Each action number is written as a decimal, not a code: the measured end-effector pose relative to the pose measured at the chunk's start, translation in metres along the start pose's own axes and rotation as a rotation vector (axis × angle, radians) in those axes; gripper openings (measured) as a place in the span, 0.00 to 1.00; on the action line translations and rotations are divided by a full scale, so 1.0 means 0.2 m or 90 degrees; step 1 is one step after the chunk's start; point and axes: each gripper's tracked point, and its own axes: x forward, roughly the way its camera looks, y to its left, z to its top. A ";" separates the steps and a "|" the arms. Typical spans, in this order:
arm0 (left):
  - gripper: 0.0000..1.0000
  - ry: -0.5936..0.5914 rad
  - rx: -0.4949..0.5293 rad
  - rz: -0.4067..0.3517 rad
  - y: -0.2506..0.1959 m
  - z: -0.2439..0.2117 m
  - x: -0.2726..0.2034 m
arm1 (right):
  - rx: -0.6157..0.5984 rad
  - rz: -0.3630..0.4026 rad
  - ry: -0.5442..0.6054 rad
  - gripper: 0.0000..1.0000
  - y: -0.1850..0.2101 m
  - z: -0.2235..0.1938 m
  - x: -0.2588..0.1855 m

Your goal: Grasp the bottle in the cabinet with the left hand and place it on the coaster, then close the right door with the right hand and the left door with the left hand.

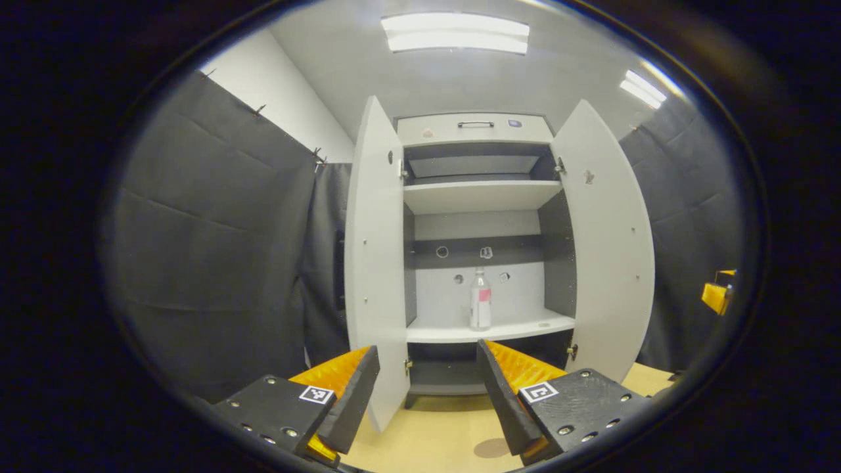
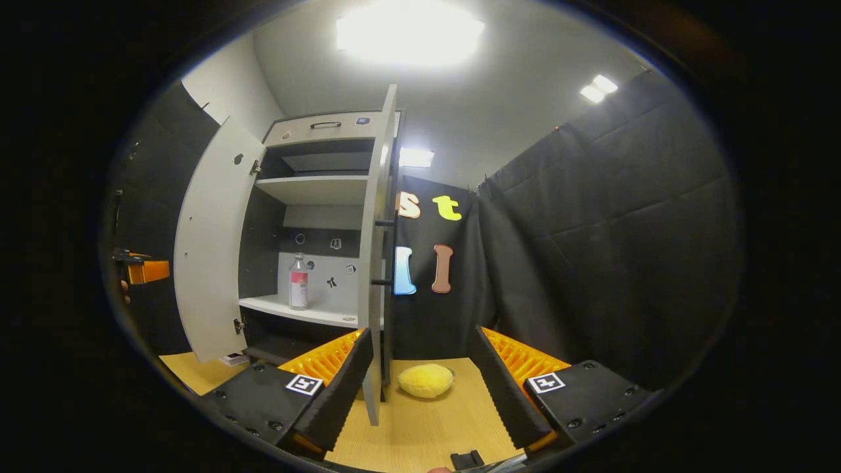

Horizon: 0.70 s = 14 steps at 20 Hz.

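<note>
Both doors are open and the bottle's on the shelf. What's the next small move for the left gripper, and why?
Probably ease the left gripper straight forward toward the bottle. It stands upright on the cabinet's lower shelf, between the two open doors, roughly in line with the open gripper but farther off, so nothing is grasped yet. The coaster lies on the table just below the fingers.

Clear bottle (image 1: 480, 299), seemingly pink label; white cabinet (image 1: 476, 129).

left gripper (image 1: 427, 387): jaws apart, empty | right gripper (image 2: 420, 384): jaws apart, empty
</note>
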 end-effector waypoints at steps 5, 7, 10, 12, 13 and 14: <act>0.87 0.017 -0.029 -0.041 -0.13 0.00 0.33 | 0.011 -0.017 0.010 0.97 -0.05 -0.04 0.03; 0.87 0.018 -0.039 -0.054 -0.15 -0.01 0.50 | 0.006 -0.034 0.018 0.92 -0.07 -0.07 0.06; 0.87 0.024 -0.046 -0.078 -0.20 -0.02 0.76 | 0.013 -0.066 0.029 0.98 -0.10 -0.08 0.10; 0.87 0.027 -0.043 -0.094 -0.23 -0.03 0.93 | 0.012 -0.083 0.028 0.98 -0.10 -0.08 0.14; 0.87 0.030 -0.041 -0.102 -0.24 -0.04 1.02 | 0.007 -0.094 0.031 0.98 -0.10 -0.10 0.17; 0.87 0.032 -0.040 -0.114 -0.26 -0.05 1.10 | 0.004 -0.105 0.036 0.98 -0.11 -0.10 0.19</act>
